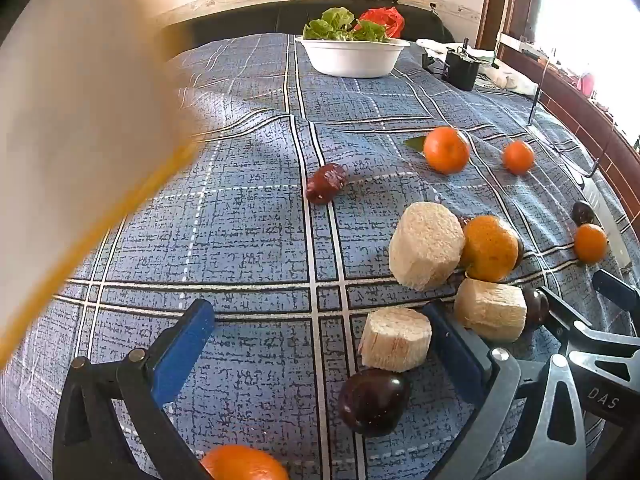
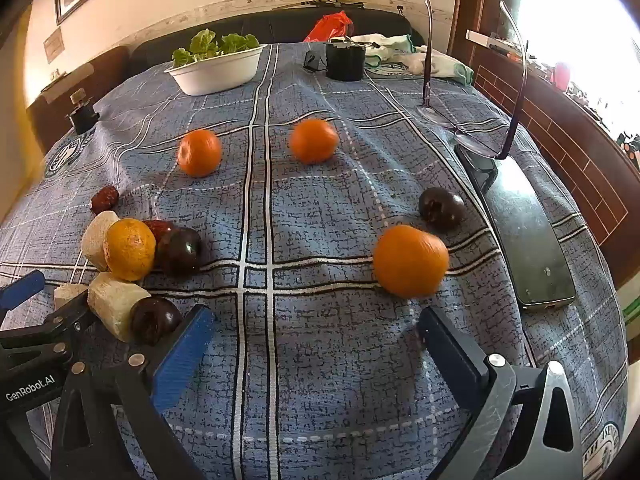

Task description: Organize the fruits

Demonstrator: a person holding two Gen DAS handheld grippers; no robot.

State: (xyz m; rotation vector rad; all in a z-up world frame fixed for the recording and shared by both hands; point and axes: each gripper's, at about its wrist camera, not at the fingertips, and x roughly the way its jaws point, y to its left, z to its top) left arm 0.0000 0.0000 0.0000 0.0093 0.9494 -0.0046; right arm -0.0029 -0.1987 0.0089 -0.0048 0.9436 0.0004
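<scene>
Blue plaid cloth [image 2: 320, 360], glossy oranges [image 2: 410, 261], dark plums [image 2: 442, 208], pale fibrous chunks [image 1: 426, 245]

On the bedspread [image 2: 320, 360]: bowl [image 2: 216, 72] at far left holding greens [image 2: 216, 46], two tangerines [image 2: 199, 152] mid-field, cluster of fruit pieces [image 2: 128, 248] near left (items touching), lone tangerine [image 2: 410, 260] near right, phone [image 2: 524, 236] along right edge.

Left gripper [image 1: 316, 344] tilts downward, jaws wide; right gripper [image 2: 316, 344] likewise.
</scene>
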